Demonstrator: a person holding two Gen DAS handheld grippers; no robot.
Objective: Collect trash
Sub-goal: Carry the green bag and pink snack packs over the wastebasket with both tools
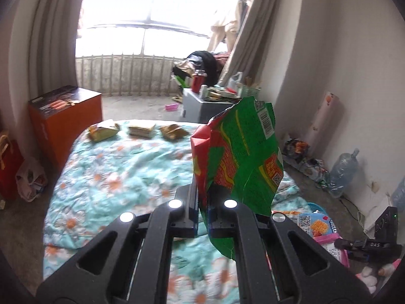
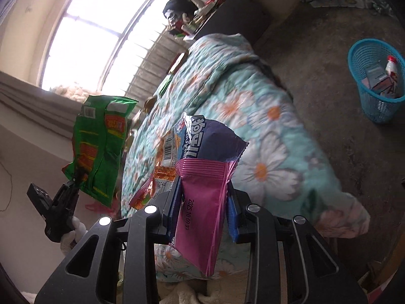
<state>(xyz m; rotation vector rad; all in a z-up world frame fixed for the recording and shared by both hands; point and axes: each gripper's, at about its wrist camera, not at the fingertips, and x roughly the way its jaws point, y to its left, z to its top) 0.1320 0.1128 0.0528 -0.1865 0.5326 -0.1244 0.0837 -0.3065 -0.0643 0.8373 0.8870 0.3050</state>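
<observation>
Green snack wrapper (image 1: 238, 157): clenched upright in left tongs (image 1: 202, 202), raised above floral bed quilt (image 1: 114, 177). Pink and blue wrappers (image 2: 202, 190): bundled, gripped by right tongs (image 2: 202, 210). Three tan wrappers (image 1: 138, 131): at quilt's far end. Blue basket (image 2: 377, 101): on floor beside bed.

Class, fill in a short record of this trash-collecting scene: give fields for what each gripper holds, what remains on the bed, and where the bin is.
left gripper: shut on green snack bag
right gripper: shut on pink packet, with a blue packet bunched behind it
on bed: three yellowish wrappers at the far end
bin: blue basket on the floor, already holding items
</observation>
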